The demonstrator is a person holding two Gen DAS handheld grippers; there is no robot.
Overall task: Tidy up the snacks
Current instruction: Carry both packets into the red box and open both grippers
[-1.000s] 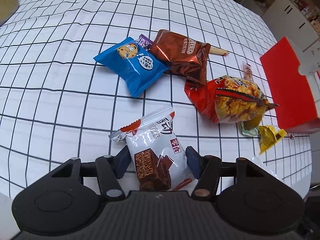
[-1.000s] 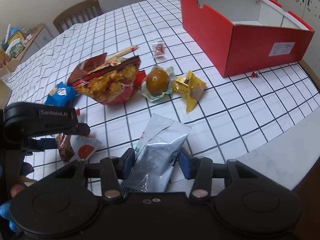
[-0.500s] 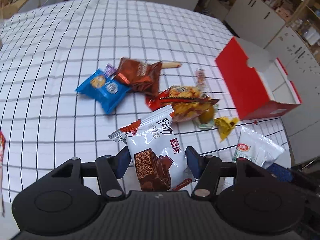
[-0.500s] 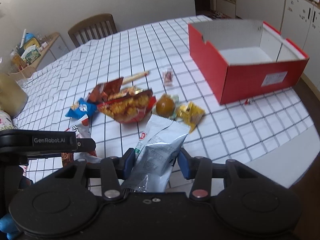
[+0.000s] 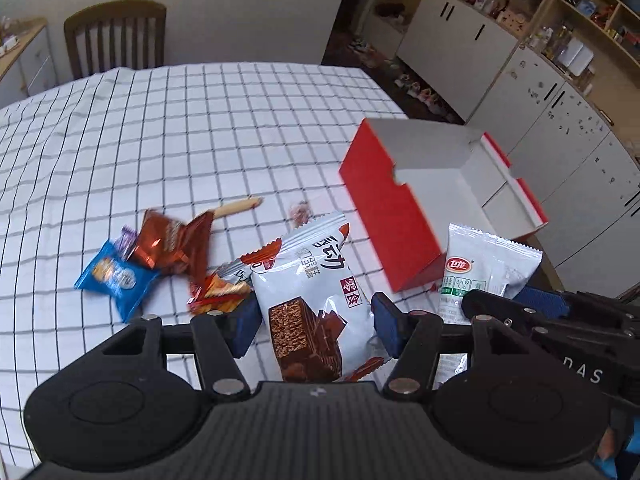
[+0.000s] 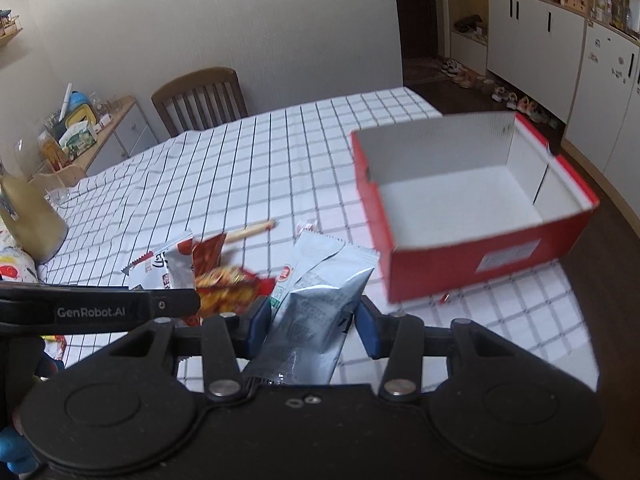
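Two packets are up off the counter [image 5: 168, 152]: my left tool [image 5: 312, 322] clamps the wafer pack [image 5: 312, 300]. My right tool [image 6: 308, 326] grips the silver pouch [image 6: 320, 292], near the red box [image 6: 472, 256].

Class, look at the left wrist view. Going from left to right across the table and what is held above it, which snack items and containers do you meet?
Blue cookie packet → brown foil packet → white chocolate wafer packet in the left gripper → red box → white and green packet.

wafer packet [image 5: 316, 304]: glossy plastic | box [image 6: 472, 248]: matt cardboard, probably | tablecloth [image 5: 200, 128]: cloth
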